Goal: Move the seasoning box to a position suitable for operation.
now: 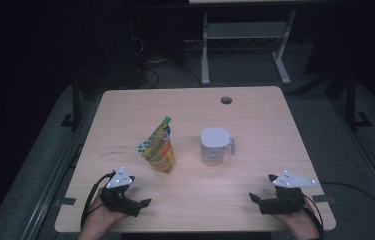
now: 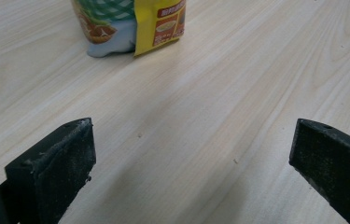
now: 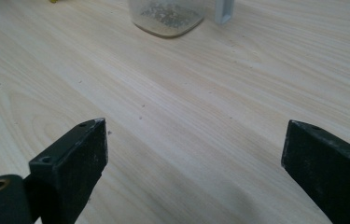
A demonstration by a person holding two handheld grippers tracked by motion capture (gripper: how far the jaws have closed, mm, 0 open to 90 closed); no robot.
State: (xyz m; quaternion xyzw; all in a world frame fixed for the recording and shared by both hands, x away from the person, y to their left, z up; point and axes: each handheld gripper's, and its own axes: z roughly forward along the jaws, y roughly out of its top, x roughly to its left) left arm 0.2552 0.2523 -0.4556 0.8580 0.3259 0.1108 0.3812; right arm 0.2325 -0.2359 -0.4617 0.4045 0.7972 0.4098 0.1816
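Observation:
A yellow and green spouted pouch point(image 1: 159, 148) stands upright left of the table's middle; its base point(image 2: 130, 25) shows at the top of the left gripper view. To its right stands a clear lidded container with a side handle point(image 1: 215, 146), whose bottom point(image 3: 168, 16) appears at the top of the right gripper view. My left gripper point(image 1: 142, 202) rests near the front edge, open, below and slightly left of the pouch. My right gripper point(image 1: 256, 198) sits open at the front right, with bare wood between its jaws.
The light wooden table point(image 1: 195, 115) has a round cable hole point(image 1: 226, 100) near its far edge. Beyond it stands a white table frame point(image 1: 245, 45) on dark floor. Cables trail from both grippers off the front edge.

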